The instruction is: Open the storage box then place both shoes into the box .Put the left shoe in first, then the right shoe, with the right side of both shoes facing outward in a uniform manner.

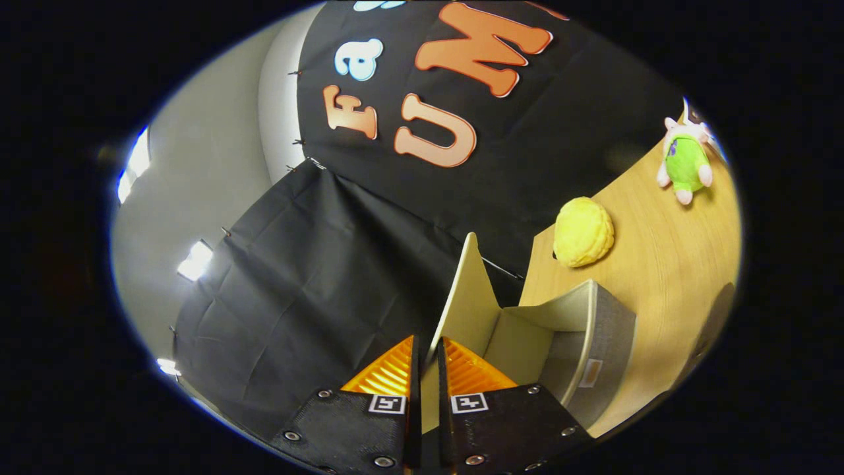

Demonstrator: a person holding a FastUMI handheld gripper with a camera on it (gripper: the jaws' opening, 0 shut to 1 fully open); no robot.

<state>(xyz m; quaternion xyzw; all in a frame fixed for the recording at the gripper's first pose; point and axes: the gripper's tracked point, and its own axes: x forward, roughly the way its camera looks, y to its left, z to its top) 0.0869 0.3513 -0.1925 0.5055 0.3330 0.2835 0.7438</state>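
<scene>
Gripper: gripper (427, 359) sits nearest the camera, its two fingers drawn almost together with the thin cream-coloured lid flap (465, 300) of the storage box pinched edge-on between them; both fingers appear to press on the flap, so the tool is clenched on it
Lid flap: cream on its inner face, stiff and flat; it stands raised and tilted, rising from between the fingers to a point just beyond them
Storage box: grey fabric-covered box with a pale cream lining (587, 343); it lies just beside and ahead of the fingers, near the edge of the table closest to the black cloth wall; its mouth is open and what shows of the inside looks bare, though part of the interior is hidden
Table: light wooden table top (666, 264); it carries the box
Other things: round yellow knobbly soft toy (583, 232) stands beyond the box near the table's wall-side edge; green and white plush figure (686, 161) sits well apart from it, toward the far corner
Step in hand: judged to be the opening of the box, with the lid lifted but not laid back
Next move: likely to carry the flap fully over so it stays open unaided, then let go; afterwards the left shoe must be found and fetched first
</scene>
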